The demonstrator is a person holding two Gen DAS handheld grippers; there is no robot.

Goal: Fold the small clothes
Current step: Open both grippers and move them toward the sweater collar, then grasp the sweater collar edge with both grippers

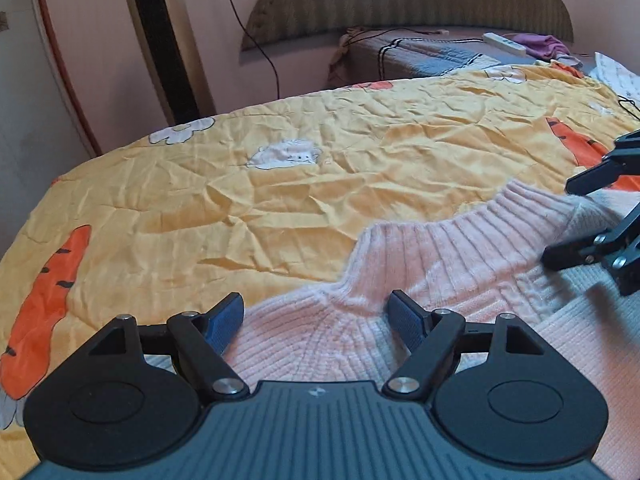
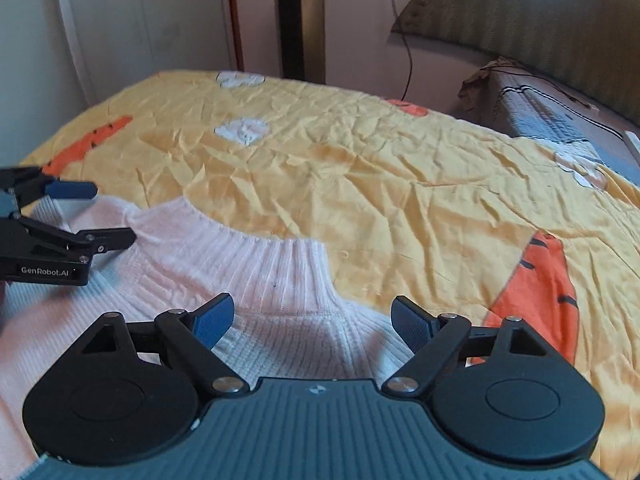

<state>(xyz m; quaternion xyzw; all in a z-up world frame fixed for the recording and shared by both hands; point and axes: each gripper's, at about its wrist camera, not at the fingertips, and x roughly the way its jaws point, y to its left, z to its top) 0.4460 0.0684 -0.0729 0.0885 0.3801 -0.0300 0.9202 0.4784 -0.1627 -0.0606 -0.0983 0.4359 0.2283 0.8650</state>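
A pale pink ribbed knit sweater [image 1: 420, 256] with a high collar lies flat on the yellow carrot-print bedspread [image 1: 280, 184]. My left gripper [image 1: 318, 314] is open, its blue pads either side of the left shoulder just below the collar. My right gripper [image 2: 312, 316] is open over the right shoulder of the sweater [image 2: 260, 264], collar just ahead. The right gripper also shows at the right edge of the left wrist view [image 1: 556, 222], and the left gripper at the left edge of the right wrist view [image 2: 114, 212]. Neither holds cloth.
The bedspread [image 2: 380, 184] covers the bed. A padded headboard [image 1: 400, 4], a folded grey quilt [image 1: 432, 54], a white power strip [image 1: 504, 43] and purple cloth [image 1: 544, 45] lie at the far end. A dark tower fan [image 1: 160, 40] stands by the wall.
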